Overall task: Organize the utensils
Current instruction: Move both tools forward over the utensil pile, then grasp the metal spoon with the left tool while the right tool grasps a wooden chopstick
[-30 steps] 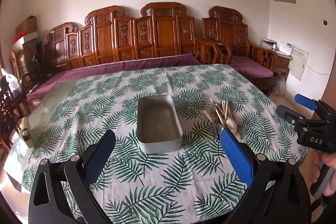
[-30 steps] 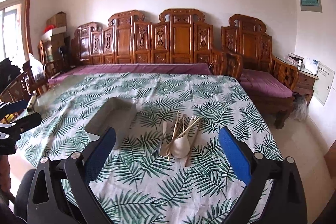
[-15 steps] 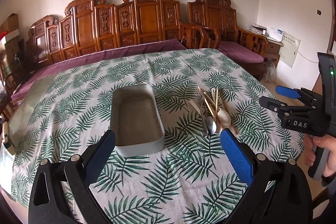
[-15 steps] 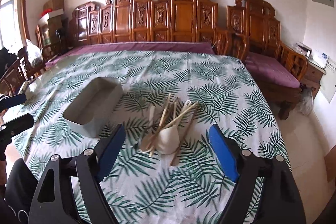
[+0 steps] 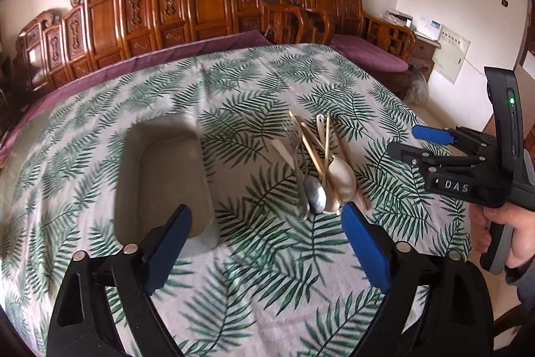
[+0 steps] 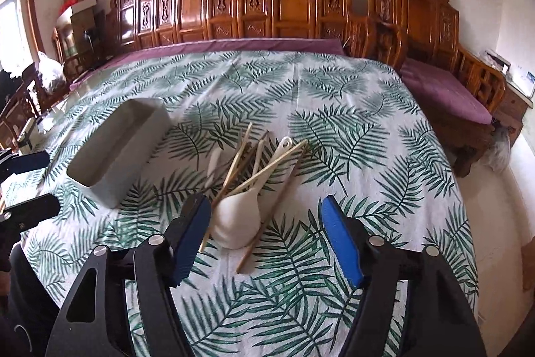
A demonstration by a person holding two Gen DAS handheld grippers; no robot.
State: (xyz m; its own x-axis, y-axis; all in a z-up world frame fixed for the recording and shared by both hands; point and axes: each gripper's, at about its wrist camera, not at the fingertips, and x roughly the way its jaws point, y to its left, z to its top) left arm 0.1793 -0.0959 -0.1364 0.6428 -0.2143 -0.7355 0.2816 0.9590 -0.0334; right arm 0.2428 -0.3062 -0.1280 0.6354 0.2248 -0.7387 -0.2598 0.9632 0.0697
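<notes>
Utensils [image 6: 249,186] heaped on leaf-print tablecloth [image 6: 351,136], just right of empty grey tray [image 6: 117,146]: white ceramic spoon [image 6: 239,219] looks breakable, bamboo chopsticks [image 6: 267,169] light, slippery, tangled; I'd take handles. My right gripper [image 6: 264,240] closing, nothing between pads, pile just ahead. My left gripper [image 5: 264,245] closing, empty, between tray and pile.

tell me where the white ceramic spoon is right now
In the right wrist view the white ceramic spoon lies in the utensil pile on the leaf-print tablecloth, crossed by chopsticks, right of the grey tray.
</notes>
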